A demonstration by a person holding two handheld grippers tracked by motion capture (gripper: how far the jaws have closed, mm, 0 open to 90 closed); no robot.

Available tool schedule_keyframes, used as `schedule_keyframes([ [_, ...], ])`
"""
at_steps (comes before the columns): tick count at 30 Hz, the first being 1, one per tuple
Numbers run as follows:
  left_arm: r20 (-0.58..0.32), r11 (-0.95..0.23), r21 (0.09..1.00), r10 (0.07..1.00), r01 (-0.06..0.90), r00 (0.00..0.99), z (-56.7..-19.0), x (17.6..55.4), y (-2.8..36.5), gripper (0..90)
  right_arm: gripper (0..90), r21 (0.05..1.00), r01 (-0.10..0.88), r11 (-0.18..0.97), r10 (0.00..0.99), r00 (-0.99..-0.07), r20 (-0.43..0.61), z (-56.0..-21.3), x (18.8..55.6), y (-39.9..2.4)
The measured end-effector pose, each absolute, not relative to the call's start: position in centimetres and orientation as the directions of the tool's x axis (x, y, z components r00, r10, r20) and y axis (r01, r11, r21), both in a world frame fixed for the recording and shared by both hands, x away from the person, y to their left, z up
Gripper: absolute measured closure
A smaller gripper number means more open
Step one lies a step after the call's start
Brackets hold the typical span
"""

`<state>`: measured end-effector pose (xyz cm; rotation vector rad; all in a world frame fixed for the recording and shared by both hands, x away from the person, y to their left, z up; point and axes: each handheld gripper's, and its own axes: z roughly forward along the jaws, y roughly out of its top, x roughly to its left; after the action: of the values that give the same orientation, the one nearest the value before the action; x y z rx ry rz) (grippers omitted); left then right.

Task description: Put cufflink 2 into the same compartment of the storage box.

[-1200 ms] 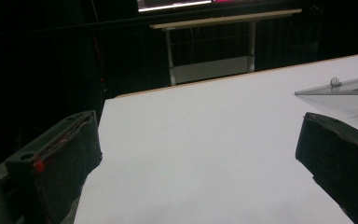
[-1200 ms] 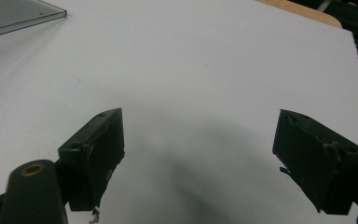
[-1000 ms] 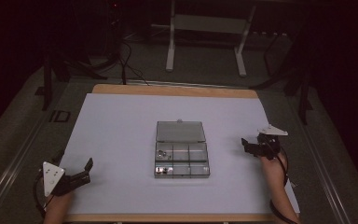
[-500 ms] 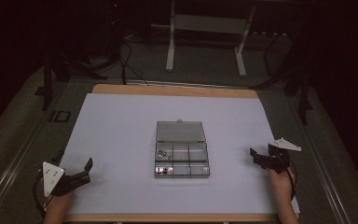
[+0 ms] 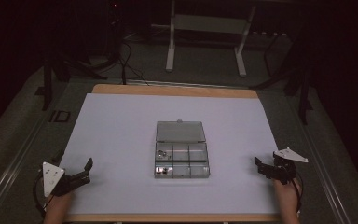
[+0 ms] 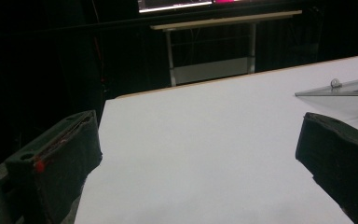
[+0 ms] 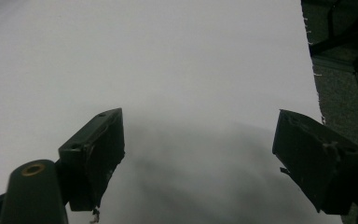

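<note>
Compartment box (image 5: 182, 158) sat at the middle of the desk (image 5: 121, 126), lid (image 5: 180, 131) swung open and lying back on the far side, the divided tray toward the person. Small metallic pieces (image 5: 164, 169) lay in the left-hand compartments; what they were could not be told at this size. The other compartments looked empty.

Left claw (image 5: 85, 171) rested at the near left corner of the desk, jaws spread wide, nothing between them. In the left gripper view the raised lid edge (image 6: 338, 88) with its small knob showed beyond the right-hand jaw. Right claw (image 5: 261, 166) stood near the right edge, also spread and empty, pointed inward toward the box. Both were well apart from the box.

Judged step: approach not yet begun; both claws parked at the sides. Next move would call for bringing one claw in over the tray, lowered into a narrow cell for a fine pinch, or to the lid to close it.

Surroundings: white sheet bare apart from the box. A frame on legs (image 5: 205, 28) stood on the floor beyond the desk. Nothing blocked either path.
</note>
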<state>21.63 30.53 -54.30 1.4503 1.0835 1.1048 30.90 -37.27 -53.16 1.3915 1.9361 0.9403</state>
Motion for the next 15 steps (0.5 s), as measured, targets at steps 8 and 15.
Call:
schedule_keyframes([
  [8,0.111,-0.130,0.988,0.976,0.088,0.189,-54.3,21.6,30.5,1.0,16.0,0.836,0.517,0.184,0.956,-0.292,-0.030,-53.1,29.3,-38.1],
  [15,0.111,-0.130,0.988,0.976,0.088,0.190,-54.3,21.6,30.5,1.0,14.5,0.859,0.493,0.138,0.962,-0.272,0.001,-53.1,28.9,-38.5],
])
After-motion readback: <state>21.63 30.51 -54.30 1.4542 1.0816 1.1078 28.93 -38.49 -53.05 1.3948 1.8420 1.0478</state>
